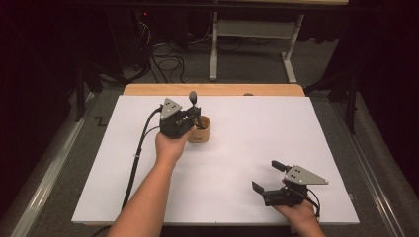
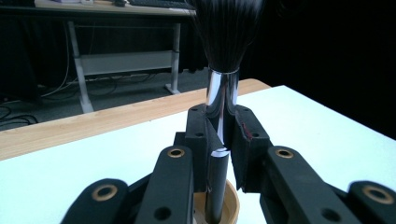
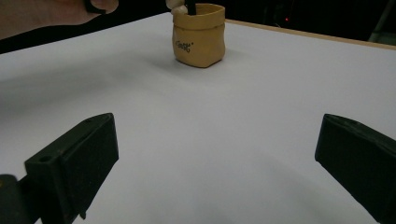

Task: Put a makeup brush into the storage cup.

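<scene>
Brush (image 2: 223,88) stands upright in the small tan cup (image 1: 200,131) near the worktop's (image 1: 247,148) far edge, pinched tight by the left gripper (image 1: 190,118). It looks like the putting-in step; next that gripper should let go. The right gripper (image 1: 267,175) waits wide apart, holding nothing, near the front right corner.

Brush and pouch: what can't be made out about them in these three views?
- Brush: in the left gripper view the top edge cuts off the bristle tip, and the fingers of the left gripper cover part of the handle.
- Handle's lower end: hidden inside the tan pouch.
- Pouch lettering: too small to read in the right gripper view.
- Pouch in the high view: partly covered by the left gripper.
</scene>
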The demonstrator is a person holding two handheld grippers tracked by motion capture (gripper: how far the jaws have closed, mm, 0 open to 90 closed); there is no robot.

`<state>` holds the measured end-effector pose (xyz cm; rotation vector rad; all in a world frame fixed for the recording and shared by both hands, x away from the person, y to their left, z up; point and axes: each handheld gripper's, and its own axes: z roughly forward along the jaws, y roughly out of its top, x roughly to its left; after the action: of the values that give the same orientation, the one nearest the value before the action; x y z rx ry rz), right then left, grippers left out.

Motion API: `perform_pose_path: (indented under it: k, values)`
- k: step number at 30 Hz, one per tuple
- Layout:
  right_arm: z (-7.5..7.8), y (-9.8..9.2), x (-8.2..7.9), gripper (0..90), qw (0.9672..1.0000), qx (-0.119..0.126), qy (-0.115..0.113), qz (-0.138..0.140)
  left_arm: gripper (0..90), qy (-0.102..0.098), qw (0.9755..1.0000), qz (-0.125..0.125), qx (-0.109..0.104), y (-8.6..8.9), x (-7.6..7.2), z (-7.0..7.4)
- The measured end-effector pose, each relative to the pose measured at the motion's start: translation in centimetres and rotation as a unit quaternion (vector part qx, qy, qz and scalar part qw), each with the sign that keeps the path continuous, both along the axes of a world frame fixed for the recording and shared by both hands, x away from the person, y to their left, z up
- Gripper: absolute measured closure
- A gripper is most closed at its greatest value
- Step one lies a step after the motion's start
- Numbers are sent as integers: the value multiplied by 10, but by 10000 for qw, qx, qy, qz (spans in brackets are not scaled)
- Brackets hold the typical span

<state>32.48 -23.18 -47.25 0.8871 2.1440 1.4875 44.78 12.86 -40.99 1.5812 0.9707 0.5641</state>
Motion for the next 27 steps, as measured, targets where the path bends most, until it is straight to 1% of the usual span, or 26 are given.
perform_pose_path:
  k: [10,17,20,23,27]
  values:
    - [-1,0,0,3,10000,0,30,8,782,26,10000,-21,79,-4,0,-4]
    - [-1,1,0,5,10000,-27,7,30,781,32,9999,-15,105,-4,0,-6]
    - [-1,1,0,5,10000,-29,47,37,781,46,9999,2,111,-4,0,-7]
    - [-2,2,-1,5,10000,-37,30,34,781,31,9999,-2,117,-5,0,-7]
    - [-2,2,0,5,10000,-44,44,46,781,56,9998,-4,173,-6,0,-10]
